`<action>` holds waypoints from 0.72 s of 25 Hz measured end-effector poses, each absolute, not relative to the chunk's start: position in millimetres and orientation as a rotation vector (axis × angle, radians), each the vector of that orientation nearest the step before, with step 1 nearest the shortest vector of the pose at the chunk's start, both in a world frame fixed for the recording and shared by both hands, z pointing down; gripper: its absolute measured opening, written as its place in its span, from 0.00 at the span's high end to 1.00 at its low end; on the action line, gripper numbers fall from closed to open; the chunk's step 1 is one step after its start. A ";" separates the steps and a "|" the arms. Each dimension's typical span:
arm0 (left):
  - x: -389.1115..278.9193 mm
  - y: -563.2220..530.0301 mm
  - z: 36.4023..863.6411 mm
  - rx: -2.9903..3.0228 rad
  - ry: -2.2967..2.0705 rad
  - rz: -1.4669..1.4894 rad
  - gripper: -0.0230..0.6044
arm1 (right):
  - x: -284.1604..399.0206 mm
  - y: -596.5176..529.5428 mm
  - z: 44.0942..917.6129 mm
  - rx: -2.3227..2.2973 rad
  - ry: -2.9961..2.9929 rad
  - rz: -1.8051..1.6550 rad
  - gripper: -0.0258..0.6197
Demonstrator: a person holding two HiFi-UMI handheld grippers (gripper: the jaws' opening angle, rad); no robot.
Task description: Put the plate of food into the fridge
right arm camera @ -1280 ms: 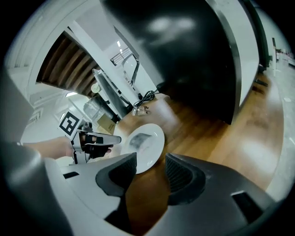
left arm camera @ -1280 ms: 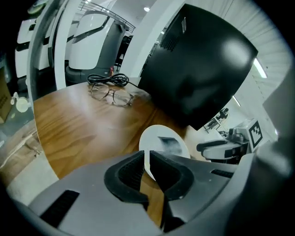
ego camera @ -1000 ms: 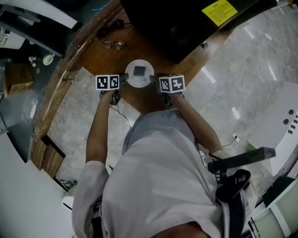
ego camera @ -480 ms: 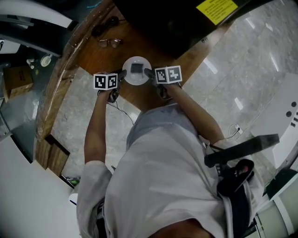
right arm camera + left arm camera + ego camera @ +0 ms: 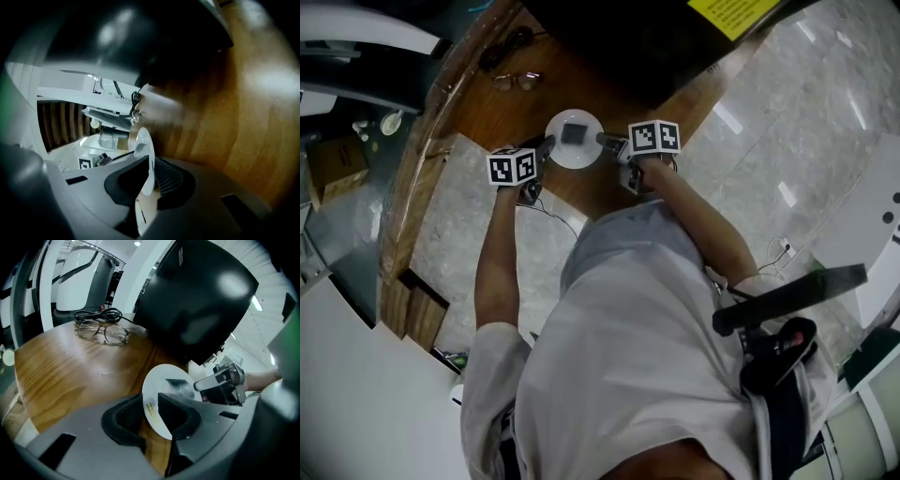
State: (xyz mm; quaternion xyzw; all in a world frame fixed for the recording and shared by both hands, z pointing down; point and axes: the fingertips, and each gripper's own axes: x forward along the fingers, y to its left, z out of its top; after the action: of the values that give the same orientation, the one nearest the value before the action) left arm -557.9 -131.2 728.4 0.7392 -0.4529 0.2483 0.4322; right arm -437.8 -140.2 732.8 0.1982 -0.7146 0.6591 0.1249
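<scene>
A white plate [image 5: 574, 150] with a dark square piece of food [image 5: 574, 133] sits at the edge of the wooden table [image 5: 487, 98]. My left gripper [image 5: 544, 148] is on the plate's left rim. In the left gripper view the plate [image 5: 165, 380] has its rim wedged between the two pads of the gripper [image 5: 151, 409]. My right gripper [image 5: 607, 142] is at the right rim. Its jaws are closing, and the right gripper view shows the plate [image 5: 144, 147] edge-on between the jaws of the gripper [image 5: 151, 176], pads against it.
A large black box [image 5: 656, 47] with a yellow label [image 5: 739, 13] stands just behind the plate. Spectacles [image 5: 102, 332] and a coiled black cable [image 5: 97, 314] lie on the table to the far left. The table's curved front edge [image 5: 591, 202] runs right below the plate, with marble floor [image 5: 455, 225] beneath.
The right gripper's marker cube has moved up level with the plate's side. The plate and the left gripper keep about the same place on the table.
</scene>
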 end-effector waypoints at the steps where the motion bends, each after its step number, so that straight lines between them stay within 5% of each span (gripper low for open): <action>1: -555.7 -129.7 726.8 1.854 -1.114 0.597 0.78 | -438.9 -134.3 732.0 0.538 -2.083 1.927 0.89; 18: -544.7 -121.6 725.5 1.836 -1.154 0.555 0.78 | -441.2 -110.6 726.5 0.434 -2.040 2.128 0.90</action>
State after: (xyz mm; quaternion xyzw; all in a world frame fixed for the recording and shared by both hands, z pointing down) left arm -544.7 -121.6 725.5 0.7380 -0.4639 0.2229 0.4364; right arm -441.2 -110.6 726.5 0.1453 -0.6824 0.7119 0.0807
